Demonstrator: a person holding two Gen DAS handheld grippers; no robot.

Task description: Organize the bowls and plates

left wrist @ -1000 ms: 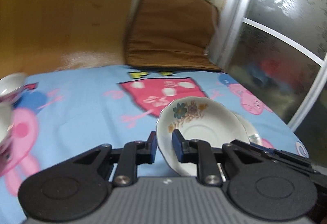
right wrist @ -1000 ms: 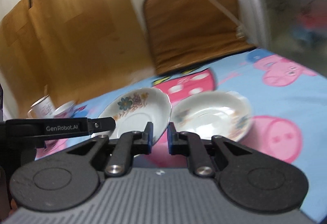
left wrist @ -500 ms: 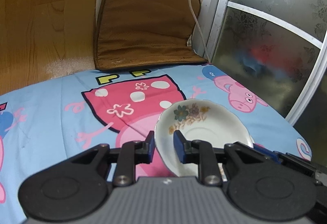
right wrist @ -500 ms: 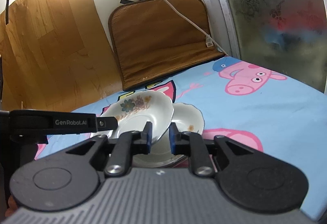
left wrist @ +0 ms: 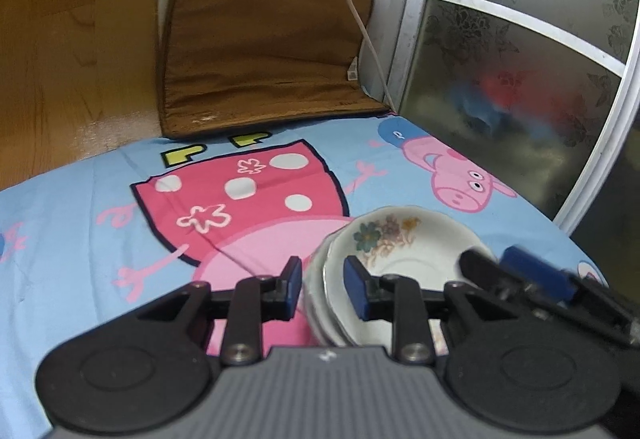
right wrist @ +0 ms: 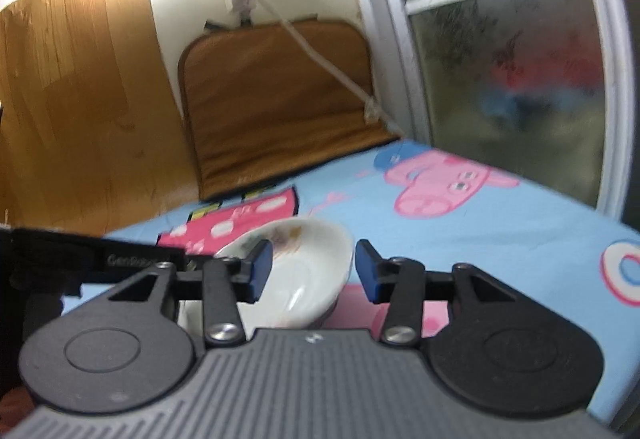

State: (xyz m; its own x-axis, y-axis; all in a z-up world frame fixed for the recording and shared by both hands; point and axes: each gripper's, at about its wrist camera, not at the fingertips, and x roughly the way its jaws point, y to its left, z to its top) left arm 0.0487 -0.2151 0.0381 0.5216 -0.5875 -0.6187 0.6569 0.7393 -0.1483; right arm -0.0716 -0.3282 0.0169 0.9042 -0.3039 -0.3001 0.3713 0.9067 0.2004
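A white floral plate (left wrist: 404,251) lies on top of a stack of white plates (left wrist: 320,303) on the blue cartoon cloth. My left gripper (left wrist: 322,291) is open, its blue pads either side of the stack's left rim. The top plate also shows in the right wrist view (right wrist: 304,271), just ahead of my right gripper (right wrist: 314,271), which is open and empty. The right gripper also shows in the left wrist view (left wrist: 516,271), at the plate's right side.
The blue cartoon cloth (left wrist: 80,223) covers the surface. A brown cushion (left wrist: 260,39) leans on the back wall with a white cable (left wrist: 360,19) across it. A frosted glass sliding door (left wrist: 520,59) stands on the right, wood panelling (left wrist: 60,39) on the left.
Both grippers held the floral plate's rim and have opened. The plate now lies on the stack. The right gripper has drawn back a little.
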